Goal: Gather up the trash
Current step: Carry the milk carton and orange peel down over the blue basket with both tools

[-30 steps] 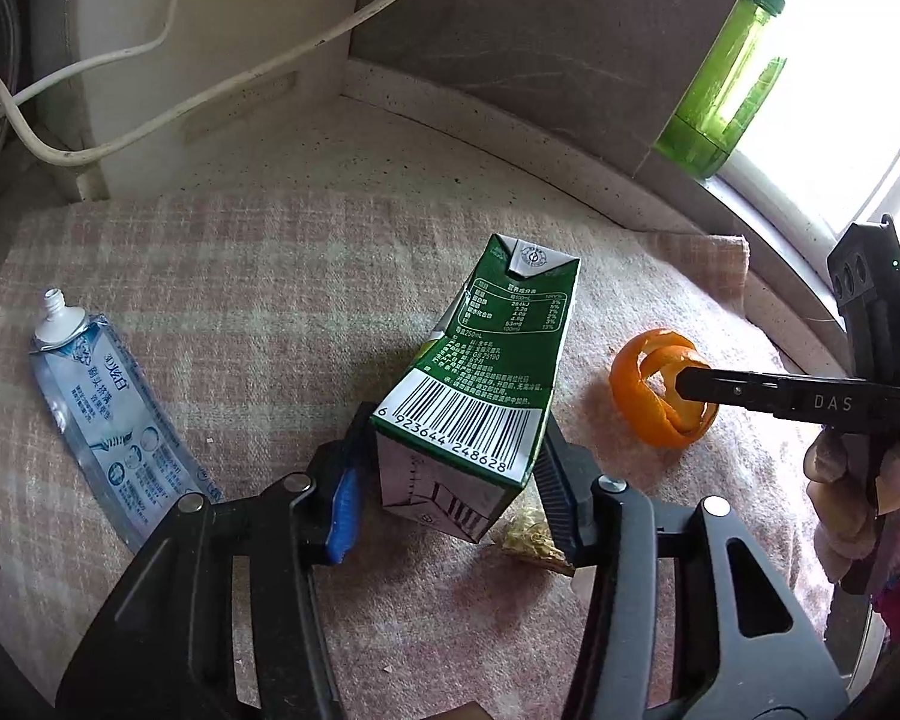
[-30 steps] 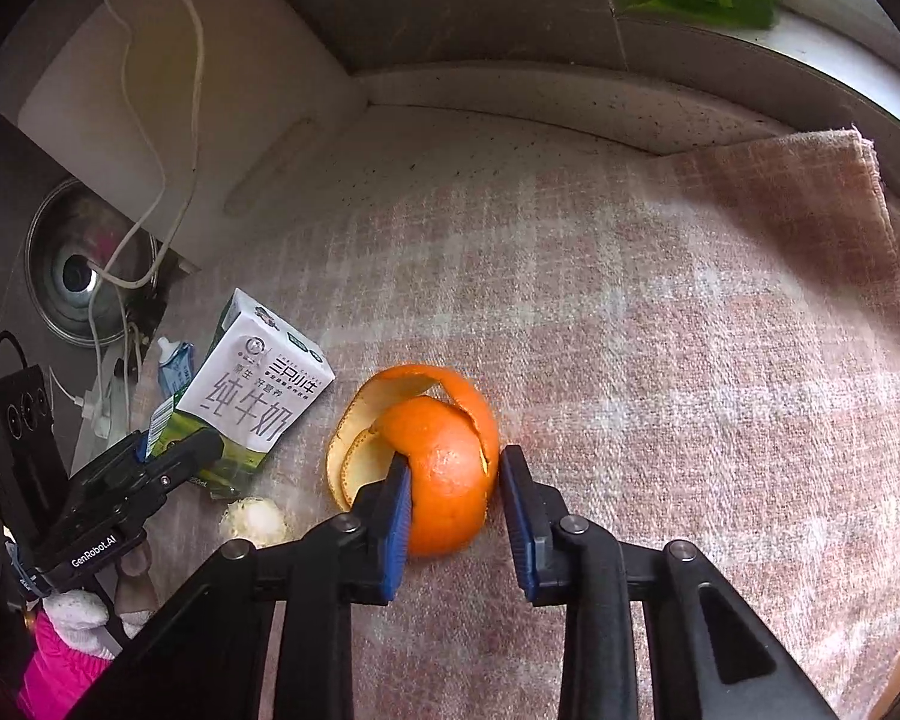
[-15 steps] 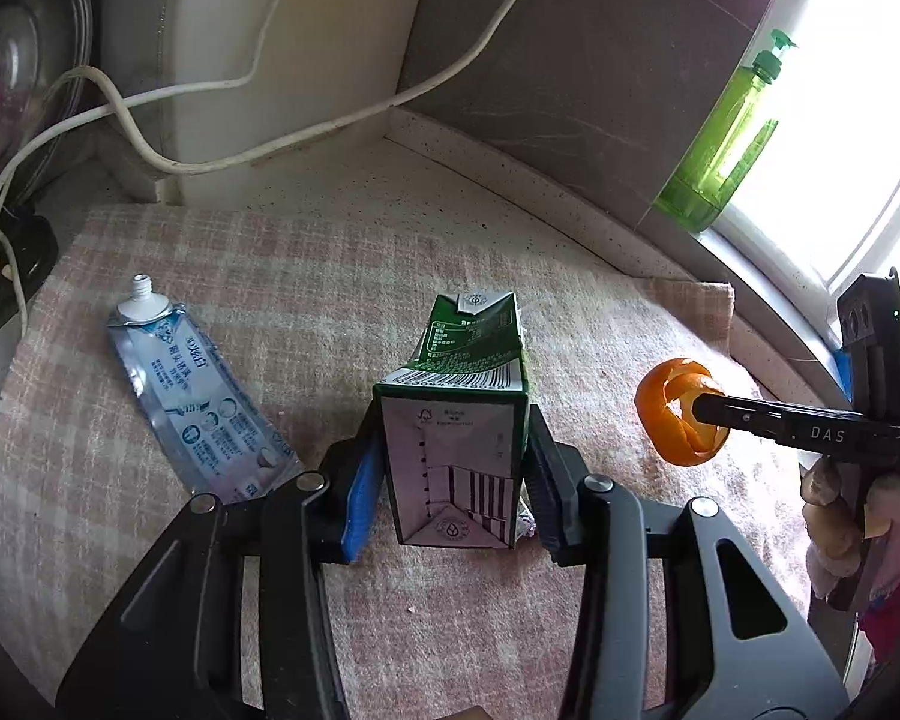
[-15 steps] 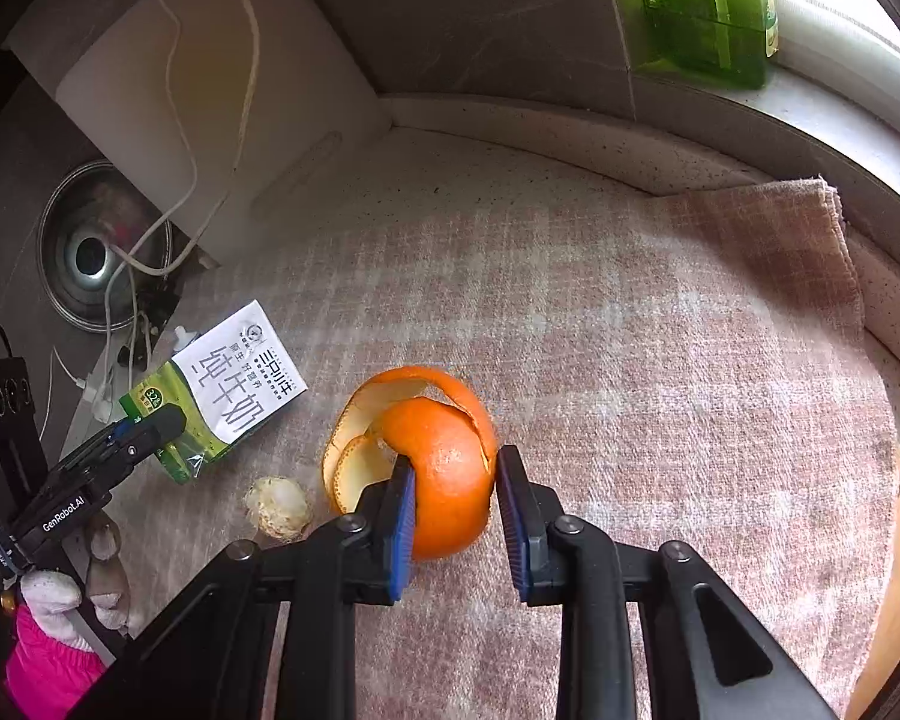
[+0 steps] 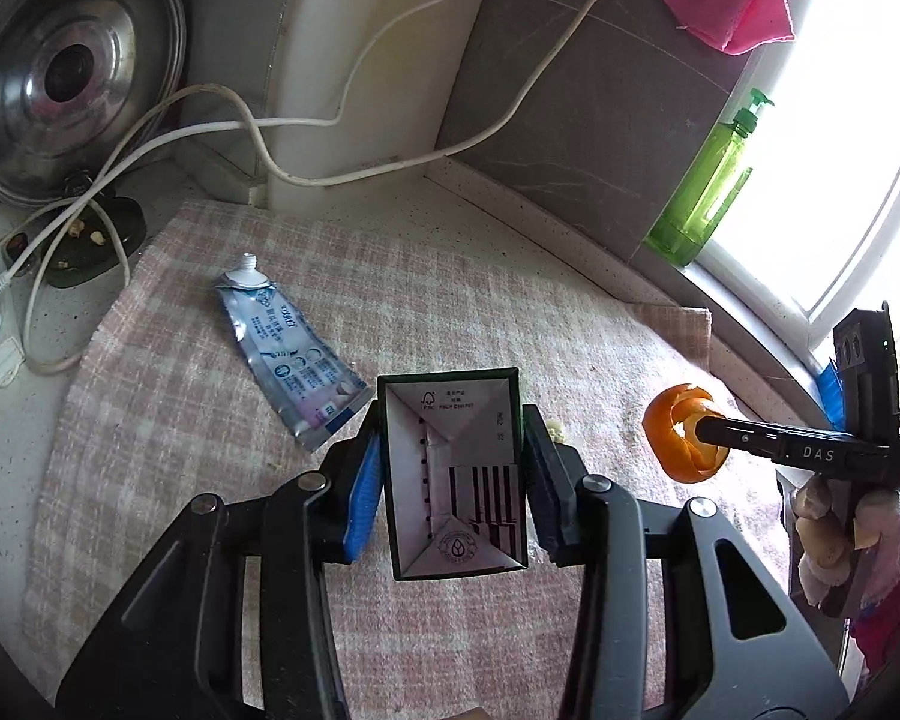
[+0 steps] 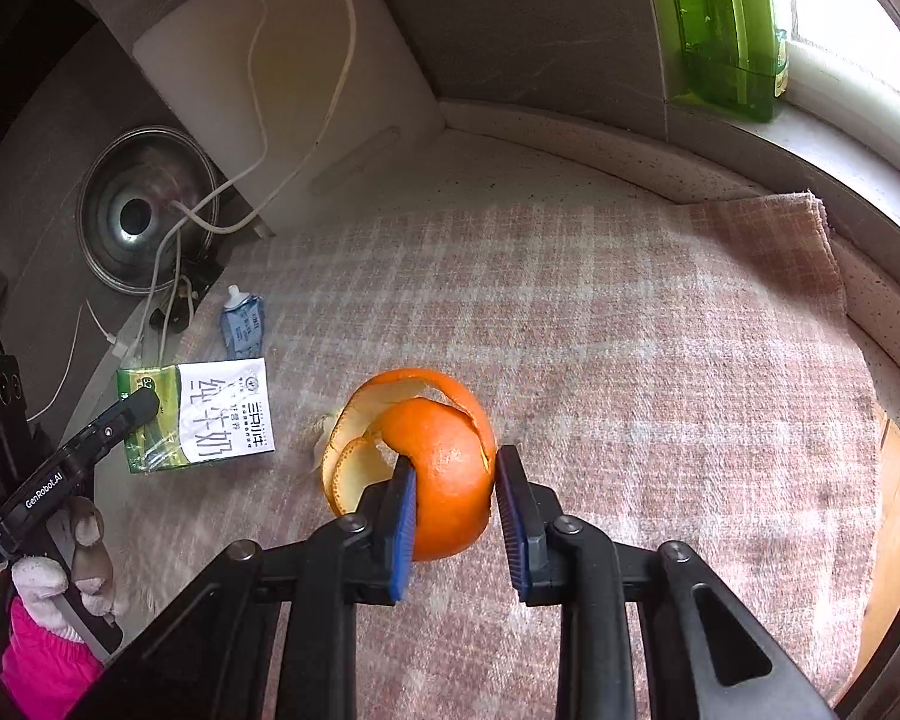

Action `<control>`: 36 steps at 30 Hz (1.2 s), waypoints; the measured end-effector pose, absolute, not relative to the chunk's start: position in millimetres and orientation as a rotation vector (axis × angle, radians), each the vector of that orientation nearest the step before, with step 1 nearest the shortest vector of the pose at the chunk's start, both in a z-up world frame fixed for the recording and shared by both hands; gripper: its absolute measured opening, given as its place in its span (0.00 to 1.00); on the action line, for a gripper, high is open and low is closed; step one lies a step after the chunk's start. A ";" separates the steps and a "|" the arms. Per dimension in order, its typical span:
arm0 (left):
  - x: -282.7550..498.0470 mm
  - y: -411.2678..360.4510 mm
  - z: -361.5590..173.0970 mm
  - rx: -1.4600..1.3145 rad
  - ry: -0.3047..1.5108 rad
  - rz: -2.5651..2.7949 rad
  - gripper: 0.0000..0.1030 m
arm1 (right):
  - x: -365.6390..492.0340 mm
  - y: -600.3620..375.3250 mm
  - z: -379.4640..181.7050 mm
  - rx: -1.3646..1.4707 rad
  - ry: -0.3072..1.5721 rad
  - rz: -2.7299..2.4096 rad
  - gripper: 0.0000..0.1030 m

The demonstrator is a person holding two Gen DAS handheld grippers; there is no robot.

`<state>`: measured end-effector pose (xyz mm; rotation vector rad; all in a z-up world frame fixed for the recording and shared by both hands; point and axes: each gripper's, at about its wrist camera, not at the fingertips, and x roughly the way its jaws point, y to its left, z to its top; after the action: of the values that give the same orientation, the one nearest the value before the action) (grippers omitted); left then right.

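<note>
1. Left gripper [image 5: 453, 480]: I have it clamped on the milk carton [image 5: 455, 474], pads pressing both sides, the carton's base facing my camera, lifted above the checked cloth [image 5: 450, 276].
2. Right gripper [image 6: 455, 507]: I have it closed on the orange peel [image 6: 432, 456], a curled shell pinched between the blue pads, held over the cloth.
3. Toothpaste tube [image 5: 288, 354]: flattened, lying on the cloth, beyond and left of the carton, apart from it.
4. Small pale scrap [image 6: 324, 426]: on the cloth, partly hidden behind the peel; I cannot tell what it is.
5. Green soap bottle [image 5: 708, 186]: upright on the window ledge.
6. Pot lid [image 5: 72, 72]: leaning in the far-left corner, white cable [image 5: 354, 174] trailing past it.
</note>
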<state>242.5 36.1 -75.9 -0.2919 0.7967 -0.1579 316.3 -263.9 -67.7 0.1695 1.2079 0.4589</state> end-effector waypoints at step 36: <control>-11.4 85.2 -49.7 -0.315 0.777 -0.164 0.41 | 101.6 -195.3 -9.8 0.094 1.200 0.605 0.24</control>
<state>-11.4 85.2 -49.7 -0.3147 0.7766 -0.1639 101.6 -195.3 -9.8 0.0940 1.2000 0.6045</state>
